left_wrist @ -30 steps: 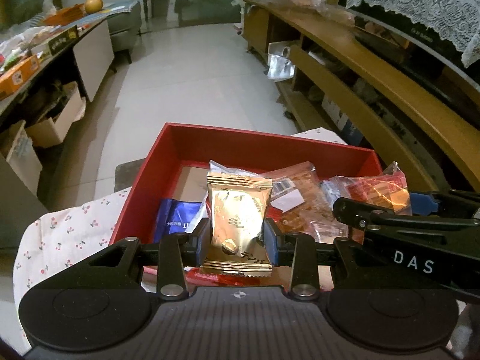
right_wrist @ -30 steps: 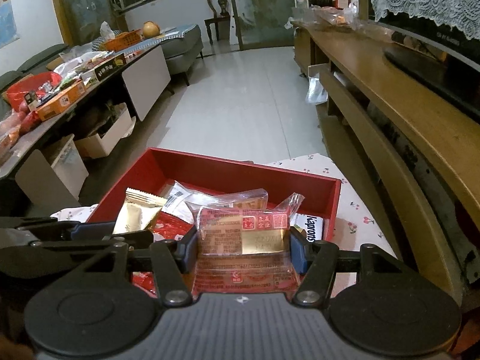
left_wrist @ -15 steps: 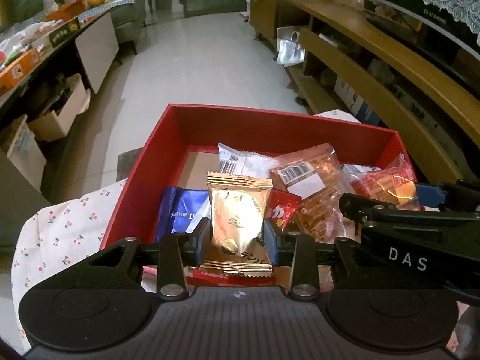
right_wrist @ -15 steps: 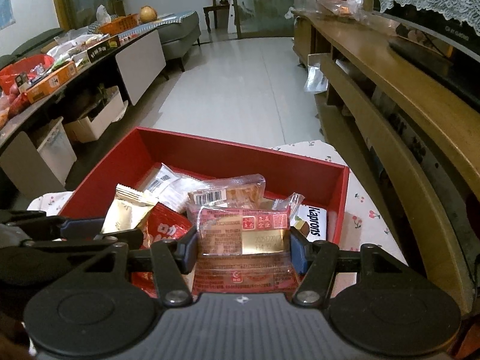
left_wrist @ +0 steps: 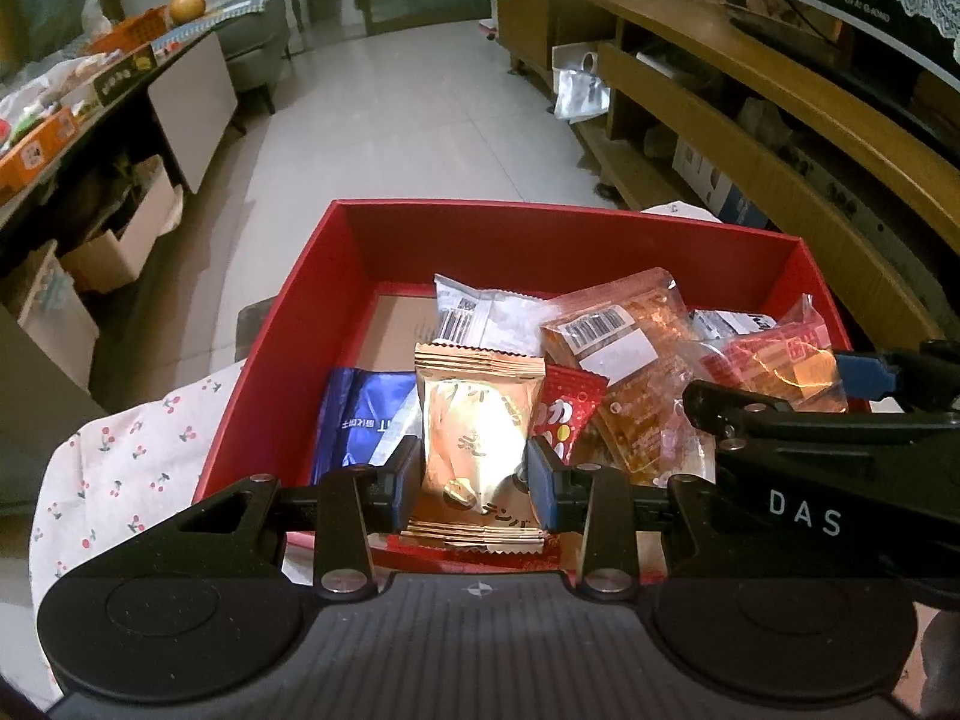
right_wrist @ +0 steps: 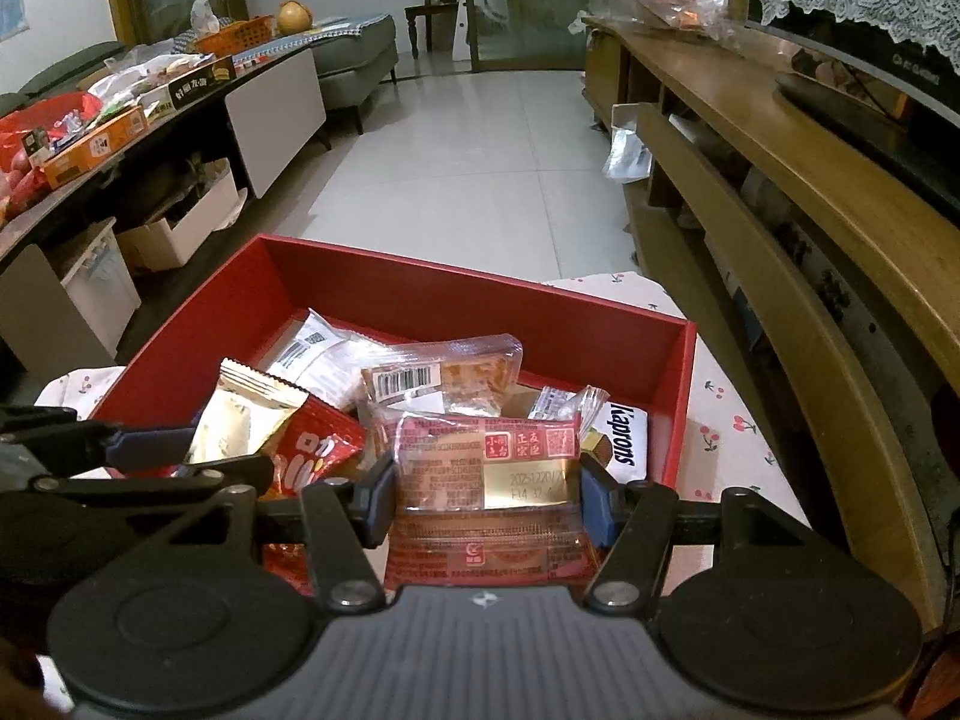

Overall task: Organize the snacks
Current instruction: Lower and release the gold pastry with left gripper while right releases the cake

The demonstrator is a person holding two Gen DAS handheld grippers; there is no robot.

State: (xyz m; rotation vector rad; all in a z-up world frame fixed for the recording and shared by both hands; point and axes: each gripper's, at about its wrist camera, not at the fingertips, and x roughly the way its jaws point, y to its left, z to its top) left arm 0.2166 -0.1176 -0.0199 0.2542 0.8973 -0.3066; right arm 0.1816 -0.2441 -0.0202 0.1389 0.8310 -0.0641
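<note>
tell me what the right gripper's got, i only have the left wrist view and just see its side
Observer: The right gripper is shut on a clear red-printed packet with a gold label, held by its two side edges.
Operator: is it over the box yet
Observer: Yes, the packet hangs above the near right part of the red box, in front of a white Kaprons pack that lies inside.
Operator: i can't see that pack, anything outside the box on that side
Observer: Only the cherry-print cloth shows there, running out past the box's right wall.
</note>
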